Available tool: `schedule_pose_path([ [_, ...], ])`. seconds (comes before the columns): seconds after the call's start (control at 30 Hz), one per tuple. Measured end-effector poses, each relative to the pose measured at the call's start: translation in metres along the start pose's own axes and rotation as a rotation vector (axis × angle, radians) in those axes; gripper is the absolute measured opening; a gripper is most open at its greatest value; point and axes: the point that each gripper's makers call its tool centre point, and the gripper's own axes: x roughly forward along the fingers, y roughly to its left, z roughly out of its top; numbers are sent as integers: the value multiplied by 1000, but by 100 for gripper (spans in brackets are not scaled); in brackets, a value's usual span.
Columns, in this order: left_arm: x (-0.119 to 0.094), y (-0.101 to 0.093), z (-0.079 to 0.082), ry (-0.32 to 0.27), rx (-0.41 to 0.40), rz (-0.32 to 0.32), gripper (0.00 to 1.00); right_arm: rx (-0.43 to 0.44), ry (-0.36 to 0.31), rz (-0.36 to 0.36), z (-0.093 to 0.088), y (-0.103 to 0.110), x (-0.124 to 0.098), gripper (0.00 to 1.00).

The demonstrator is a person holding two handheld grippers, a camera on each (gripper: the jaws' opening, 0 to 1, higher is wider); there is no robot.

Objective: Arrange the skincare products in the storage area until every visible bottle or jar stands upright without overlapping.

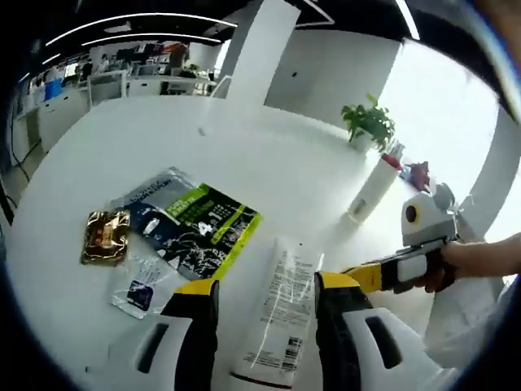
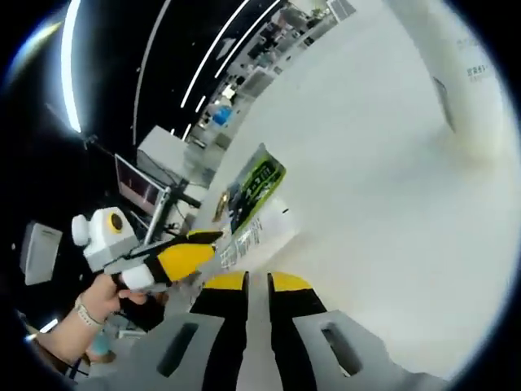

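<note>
A round white table (image 1: 269, 155) carries a white tube (image 1: 277, 314) lying flat, a green-and-black packet (image 1: 203, 224), a gold sachet (image 1: 106, 236), a clear sachet (image 1: 140, 289), 1 tilted white bottle (image 1: 370, 191) and a potted plant (image 1: 370, 126).

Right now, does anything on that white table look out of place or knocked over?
Yes. The white tube lies flat between the left tongs instead of standing, and the white bottle with the red cap leans tilted near the potted plant. Sachets lie overlapping.

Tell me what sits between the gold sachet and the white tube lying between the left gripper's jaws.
In the left gripper view, the green-and-black packet lies between the gold sachet and the white tube, atop a clear-wrapped sachet.
</note>
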Motion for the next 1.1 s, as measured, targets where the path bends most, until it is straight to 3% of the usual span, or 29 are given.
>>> schedule_pose_path([
  [0.1,-5,-11,-11,66,192,17,51,39,-19,0,2,1,3,15],
  [0.23,-6,-16,-21,133,377,52,54,62,-29,-15,5,1,7,18],
  [0.4,-8,-18,-34,209,663,128,45,115,-50,-26,9,4,7,23],
  [0.43,-7,-17,-37,225,687,135,43,125,-55,-33,10,4,7,23],
  [0.47,-8,-17,-41,238,687,138,41,132,-59,-33,11,4,7,25],
  [0.5,-5,-22,-36,210,651,129,40,150,-67,-29,12,5,7,26],
  [0.63,-7,-22,-33,248,743,135,37,264,-96,-15,16,8,10,32],
  [0.73,-7,-19,-35,277,683,152,33,292,-112,-22,18,9,10,34],
  [0.93,-4,-21,-36,312,719,101,28,364,-159,-44,25,5,10,35],
  [1.1,-3,-19,-37,322,678,91,26,416,-198,-71,29,-1,9,32],
])
